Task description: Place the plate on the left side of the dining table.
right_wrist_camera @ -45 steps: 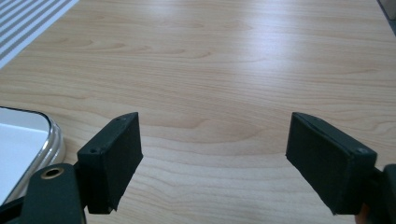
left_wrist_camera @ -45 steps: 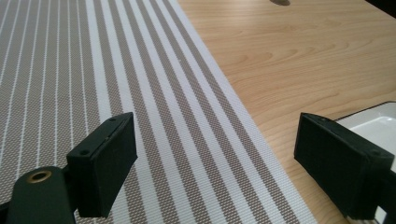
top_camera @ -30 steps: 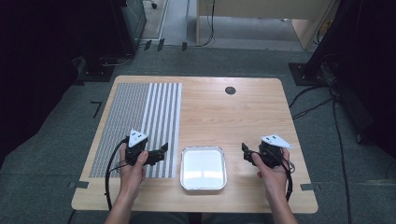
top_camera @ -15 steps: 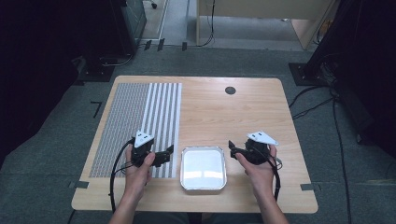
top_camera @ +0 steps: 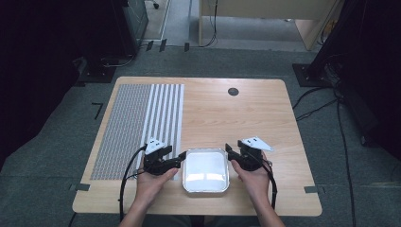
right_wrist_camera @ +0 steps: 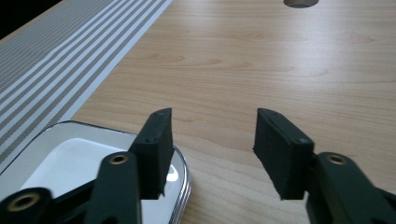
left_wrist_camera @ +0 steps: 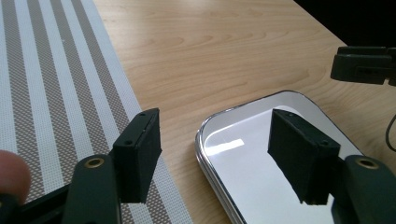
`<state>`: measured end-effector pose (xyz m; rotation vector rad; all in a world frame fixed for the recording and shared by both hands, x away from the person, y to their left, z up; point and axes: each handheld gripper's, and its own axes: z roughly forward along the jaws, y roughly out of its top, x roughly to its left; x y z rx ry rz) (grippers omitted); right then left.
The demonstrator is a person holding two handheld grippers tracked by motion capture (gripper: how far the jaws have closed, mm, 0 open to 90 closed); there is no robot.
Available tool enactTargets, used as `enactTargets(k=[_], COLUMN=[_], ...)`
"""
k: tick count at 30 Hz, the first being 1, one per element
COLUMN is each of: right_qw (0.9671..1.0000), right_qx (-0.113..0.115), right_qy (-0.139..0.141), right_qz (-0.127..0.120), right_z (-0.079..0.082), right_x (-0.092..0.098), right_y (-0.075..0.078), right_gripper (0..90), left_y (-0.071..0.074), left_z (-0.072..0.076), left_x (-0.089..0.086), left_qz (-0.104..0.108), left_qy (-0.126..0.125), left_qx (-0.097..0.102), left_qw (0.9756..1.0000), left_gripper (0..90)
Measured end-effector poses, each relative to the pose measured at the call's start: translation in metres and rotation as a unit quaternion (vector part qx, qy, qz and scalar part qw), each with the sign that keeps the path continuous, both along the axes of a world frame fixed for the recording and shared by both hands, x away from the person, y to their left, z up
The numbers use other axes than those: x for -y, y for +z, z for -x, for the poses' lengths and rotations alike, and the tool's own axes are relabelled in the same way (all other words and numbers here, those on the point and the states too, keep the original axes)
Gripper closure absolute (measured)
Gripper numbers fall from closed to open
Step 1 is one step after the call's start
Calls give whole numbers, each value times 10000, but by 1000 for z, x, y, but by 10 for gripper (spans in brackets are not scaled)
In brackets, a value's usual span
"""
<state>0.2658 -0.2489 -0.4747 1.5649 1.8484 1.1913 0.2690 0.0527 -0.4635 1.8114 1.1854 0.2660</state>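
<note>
A single white tray [top_camera: 205,170] with a shiny metal rim is seen low in the centre of the high view, lying flat on the wooden worktop [top_camera: 246,118], its left edge just beside a striped mat [top_camera: 142,123] that covers the left part of the frame. The step in hand is judged to be the two-sided grasp of this tray. The left gripper [top_camera: 178,160] is placed at the tray's left rim, the right gripper [top_camera: 229,152] at its upper right corner. Both pairs of jaws have just been closing and are now held partly open. In the left gripper view the rim [left_wrist_camera: 201,140] is straddled, one jaw over the mat's edge and one over the tray's floor, with no contact yet visible. In the right gripper view the rim [right_wrist_camera: 184,179] passes beside the left jaw, but whether it is caught cannot be told.

The next move is judged to call for both grippers to be closed onto the rim evenly, so that the tray can be lifted level.

Counted: one tray, one mat, two grippers, one dark round port [top_camera: 233,91] in the worktop's upper part.
</note>
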Motion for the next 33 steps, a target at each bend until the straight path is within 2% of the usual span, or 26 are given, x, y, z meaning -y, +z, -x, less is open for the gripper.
enactTargets(k=[1,4,6,8,9,12,13,17,20,23,29,33], right_qw=[10000,9992,9989,9989,9989,9988,9979,9967,9966,9961,9951,9933], right_qx=[-16,-275,-403,-423,-423,-401,-559,-717,-698,-747,-792,-840], right_qy=[25,58,44,64,64,115,94,83,47,0,-22,43], right_qz=[-51,-283,-242,-217,-217,-247,-313,-366,-442,-464,-598,-792], right_z=[1,2,2,4,4,5,5,6,8,8,10,11], right_x=[0,1,1,0,0,-3,-3,-4,-4,-5,-5,-5], right_y=[-1,-5,-7,-10,-10,-13,-14,-16,-17,-18,-20,-19], right_gripper=[514,574,615,662,662,688,723,771,813,891,900,877], left_y=[-1,-4,-7,-10,-12,-16,-17,-23,-26,-28,-31,-31], left_z=[1,6,11,15,17,22,23,27,30,32,33,34], left_x=[1,5,8,10,11,12,13,15,17,21,23,25], left_qz=[-26,-149,-176,-236,-300,-397,-416,-417,-452,-444,-596,-714], left_qy=[14,144,279,287,279,312,302,162,87,-47,-46,-29], left_qx=[-43,-109,-120,-141,-146,-176,-175,-269,-278,-354,-312,-226], left_qw=[10000,9997,9994,9992,9991,9986,9985,9986,9986,9984,9977,9972], left_gripper=[363,381,415,484,484,559,587,669,711,704,717,756])
